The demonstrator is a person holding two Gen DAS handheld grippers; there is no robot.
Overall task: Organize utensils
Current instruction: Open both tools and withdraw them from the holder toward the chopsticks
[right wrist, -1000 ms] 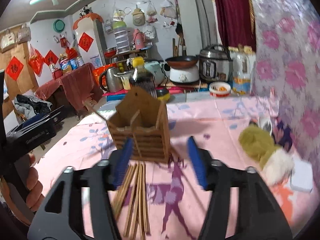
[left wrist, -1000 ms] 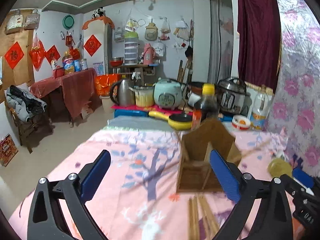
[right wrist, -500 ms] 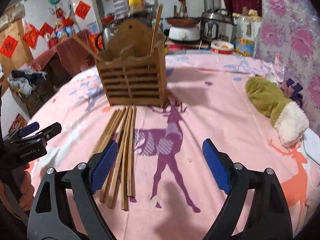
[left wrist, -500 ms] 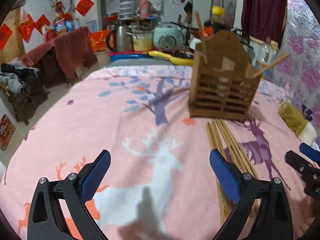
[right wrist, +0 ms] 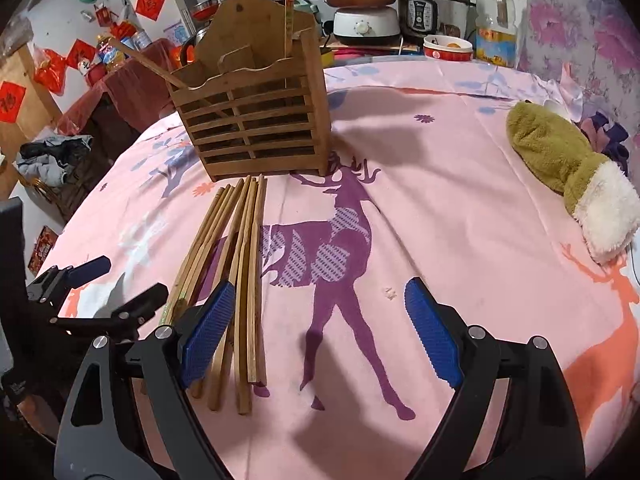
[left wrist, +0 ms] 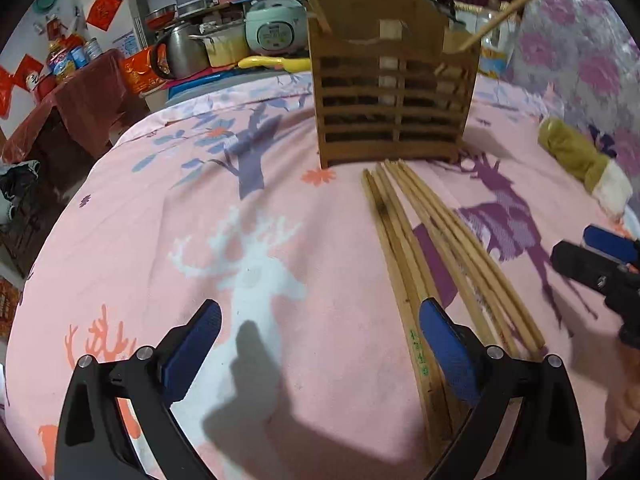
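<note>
Only the right wrist view shows the pressure cooker (right wrist: 432,4) behind the wooden holder (right wrist: 256,120).

One holder (right wrist: 256,120), two grippers, one mitten (right wrist: 568,176)

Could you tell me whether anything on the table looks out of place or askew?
Yes. A bundle of chopsticks lies loose on the cloth in front of the wooden holder rather than inside it. The two chopsticks already in the holder lean out at angles. A fuzzy green mitten also lies among the utensils.
</note>
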